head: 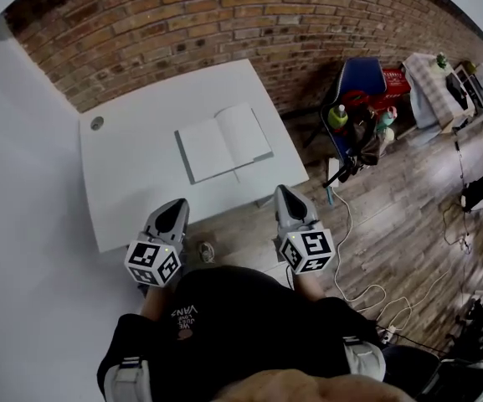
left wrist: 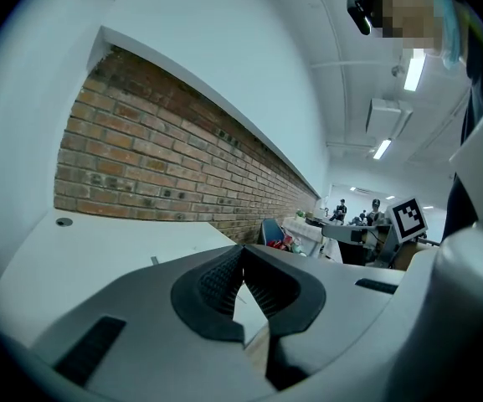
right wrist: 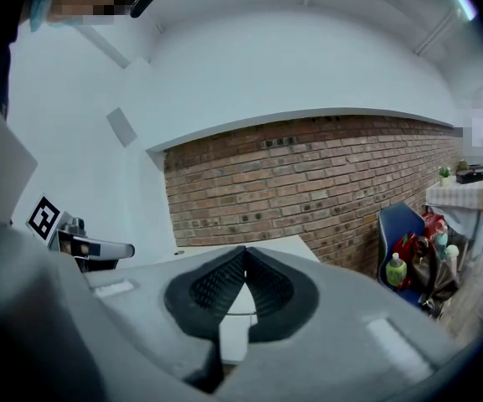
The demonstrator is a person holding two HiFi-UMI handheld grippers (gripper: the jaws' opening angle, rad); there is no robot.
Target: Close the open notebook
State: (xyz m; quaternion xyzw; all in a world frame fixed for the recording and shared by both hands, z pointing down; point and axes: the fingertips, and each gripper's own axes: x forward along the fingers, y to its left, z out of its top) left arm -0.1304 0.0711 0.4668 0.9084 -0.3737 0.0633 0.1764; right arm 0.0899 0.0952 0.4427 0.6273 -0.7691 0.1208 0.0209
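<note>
The notebook lies open and flat on the white table, in its right half and closer to the near edge than to the brick wall on the far side. The two blank pages face up. The spine runs near to far down the middle, leaning a little to the left at its far end. The long axis of the open spread therefore goes left to right across the table, with its right end somewhat farther from me. A thin grey strip of cover shows along the left and near sides. My left gripper and right gripper are both at the table's near edge, well apart from the notebook, one to each side of it and pointing toward the wall. Each has its jaws pressed together at the tips with nothing between them. In both gripper views my own jaws block most of the tabletop, so I cannot make out the notebook there. From the head view the pages are too small to show any lines or writing.
</note>
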